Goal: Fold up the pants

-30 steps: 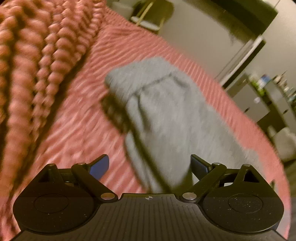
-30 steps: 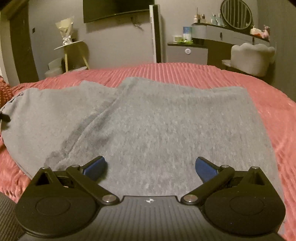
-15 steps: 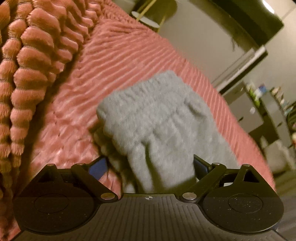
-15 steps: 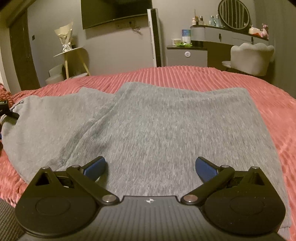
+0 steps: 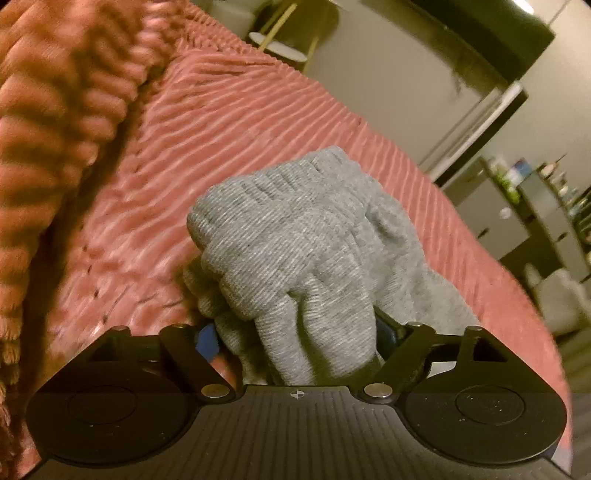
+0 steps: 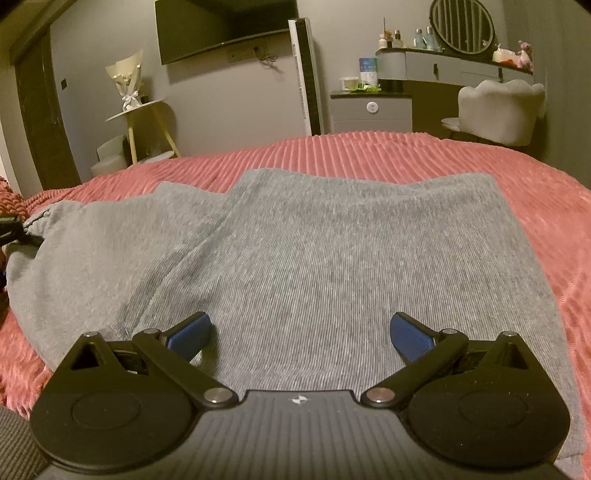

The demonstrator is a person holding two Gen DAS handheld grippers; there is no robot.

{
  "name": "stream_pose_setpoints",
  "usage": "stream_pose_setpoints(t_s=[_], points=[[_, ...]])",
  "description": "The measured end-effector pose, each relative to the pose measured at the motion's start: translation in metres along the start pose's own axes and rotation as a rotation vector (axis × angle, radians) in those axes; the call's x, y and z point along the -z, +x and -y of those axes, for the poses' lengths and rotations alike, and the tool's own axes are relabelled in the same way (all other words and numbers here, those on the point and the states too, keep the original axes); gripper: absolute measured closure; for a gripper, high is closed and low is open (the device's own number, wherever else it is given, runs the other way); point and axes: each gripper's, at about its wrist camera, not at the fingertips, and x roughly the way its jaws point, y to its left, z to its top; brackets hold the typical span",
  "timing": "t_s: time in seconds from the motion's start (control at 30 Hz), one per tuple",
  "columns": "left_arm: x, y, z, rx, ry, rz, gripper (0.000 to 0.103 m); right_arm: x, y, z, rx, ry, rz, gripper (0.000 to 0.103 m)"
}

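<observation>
Grey knit pants (image 6: 332, 258) lie spread flat on a pink ribbed bedspread (image 6: 535, 192), the legs folded over each other. My right gripper (image 6: 301, 332) is open, its blue pads low over the near edge of the pants, holding nothing. In the left wrist view the ribbed waistband end of the pants (image 5: 295, 240) is bunched up between the fingers of my left gripper (image 5: 295, 336). The fingers are wide apart, with cloth filling the gap and hiding most of both pads.
A thick orange knit blanket (image 5: 55, 129) is heaped along the left of the bed. Beyond the bed stand a side table with a bouquet (image 6: 129, 96), a wall TV (image 6: 225, 29), a grey dresser (image 6: 373, 110) and a white chair (image 6: 498, 110).
My left gripper has moved forward onto the waistband end, which now fills the gap between its fingers. My right gripper has dropped slightly lower and closer over the pants.
</observation>
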Motion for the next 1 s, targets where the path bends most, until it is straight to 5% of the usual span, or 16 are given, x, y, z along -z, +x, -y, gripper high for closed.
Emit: stream_pose_setpoints(t_s=[0.1, 0.4, 0.6, 0.77, 0.9, 1.0], points=[[-0.002, -0.013, 0.009, 0.042, 0.032, 0.022, 0.057, -0.001, -0.001, -0.001, 0.003, -0.002, -0.005, 0.0], [-0.003, -0.07, 0.038, 0.052, 0.089, 0.116, 0.063, -0.007, -0.013, 0.023, -0.007, 0.165, 0.023, 0.0], [0.013, -0.118, 0.124, 0.069, 0.327, 0.245, 0.064, -0.012, -0.03, 0.037, 0.017, 0.235, 0.087, 0.0], [0.072, -0.16, 0.23, 0.238, 0.601, 0.343, 0.064, -0.021, -0.048, 0.052, 0.044, 0.296, 0.167, 0.0], [0.161, -0.158, 0.308, 0.402, 0.843, 0.279, 0.062, -0.028, -0.072, 0.074, 0.092, 0.378, 0.264, 0.0], [0.23, -0.111, 0.343, 0.446, 0.927, 0.044, 0.058, -0.026, -0.081, 0.093, 0.136, 0.435, 0.279, 0.0]])
